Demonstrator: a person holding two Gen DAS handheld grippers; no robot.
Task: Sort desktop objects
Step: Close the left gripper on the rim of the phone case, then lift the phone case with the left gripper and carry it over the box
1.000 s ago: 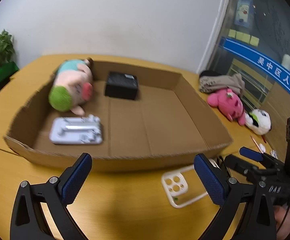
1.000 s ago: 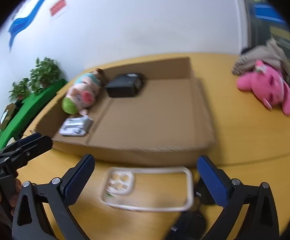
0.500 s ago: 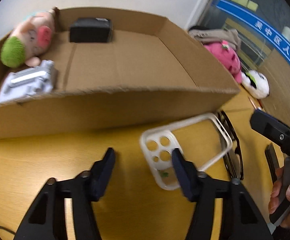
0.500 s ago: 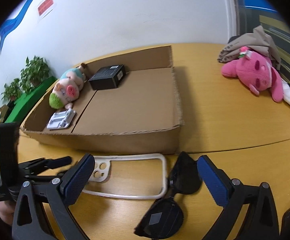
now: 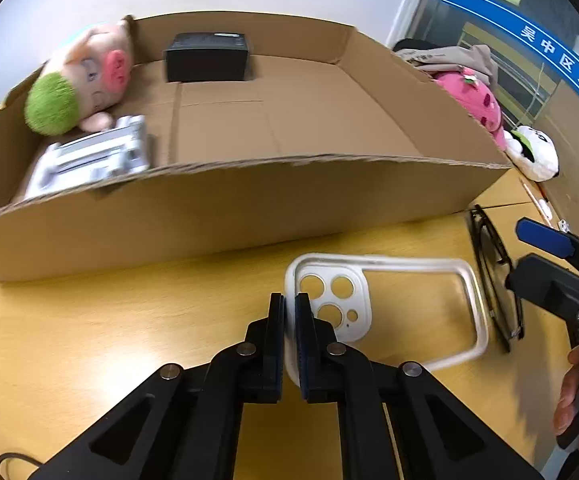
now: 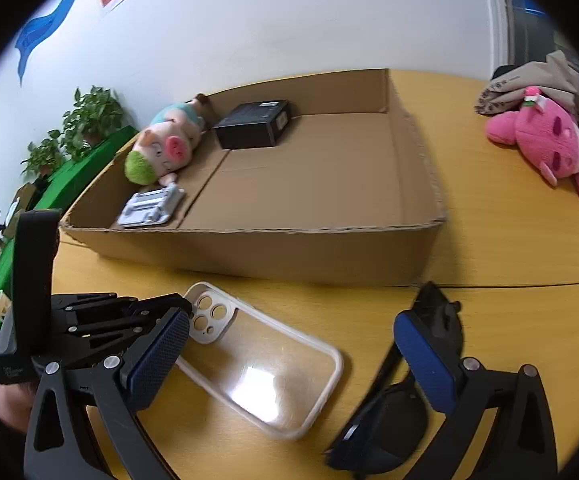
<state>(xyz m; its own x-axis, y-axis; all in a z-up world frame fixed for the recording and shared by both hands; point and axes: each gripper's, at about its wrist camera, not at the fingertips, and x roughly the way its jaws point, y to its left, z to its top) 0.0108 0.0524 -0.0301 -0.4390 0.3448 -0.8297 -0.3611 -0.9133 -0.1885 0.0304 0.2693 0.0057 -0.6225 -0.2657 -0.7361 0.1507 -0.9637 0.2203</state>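
Left gripper (image 5: 289,312) clamped on camera-end rim of white phone case (image 5: 385,312), case lying on yellow wooden table (image 5: 109,320) just in front of cardboard tray (image 5: 249,204). Right gripper (image 6: 289,356) wide, nothing between pads, poised over case and black sunglasses (image 6: 393,428). Inside tray: pig plush (image 5: 77,88), black box (image 5: 207,58), grey pack (image 5: 89,156); beyond: pink plush (image 6: 545,140), white wall (image 6: 269,12), potted plants (image 6: 77,128).
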